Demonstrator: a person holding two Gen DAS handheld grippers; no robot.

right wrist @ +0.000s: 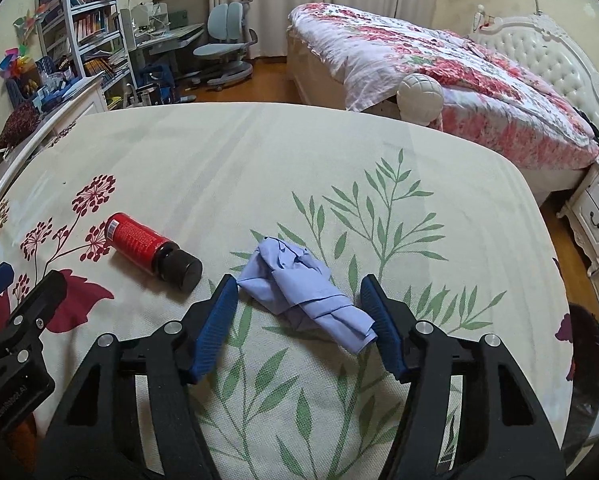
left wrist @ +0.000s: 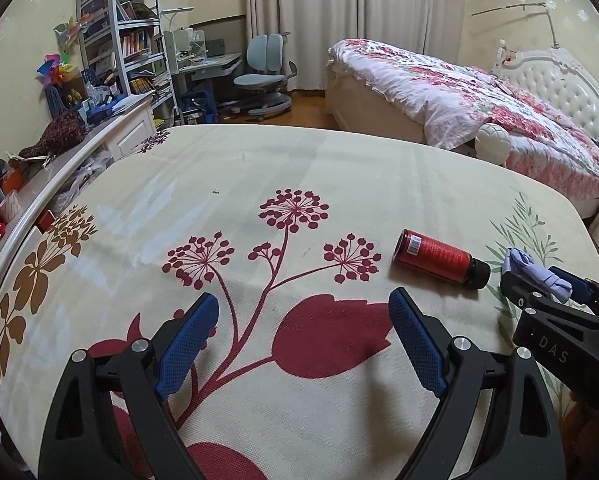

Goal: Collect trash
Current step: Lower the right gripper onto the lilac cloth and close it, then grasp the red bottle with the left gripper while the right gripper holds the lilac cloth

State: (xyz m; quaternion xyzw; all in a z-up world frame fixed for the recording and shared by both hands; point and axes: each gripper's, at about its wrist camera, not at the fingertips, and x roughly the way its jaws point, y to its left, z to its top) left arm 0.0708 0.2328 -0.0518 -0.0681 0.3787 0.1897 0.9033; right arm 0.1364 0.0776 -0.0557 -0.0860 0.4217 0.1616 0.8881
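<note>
A crumpled pale-blue wad lies on the flower-printed tablecloth. My right gripper straddles it. Its blue pads reach the wad's two sides without visibly squeezing it. A red bottle with a black cap lies on its side just left of the wad. In the left wrist view the same red bottle lies ahead and to the right of my left gripper, which stands wide open over the cloth with nothing in it. The right gripper and the wad show at that view's right edge.
Beyond the table stand a bed with a floral quilt and a white ball. A cluttered white sideboard runs along the left. At the right are a nightstand and a dark rounded object by the table's edge.
</note>
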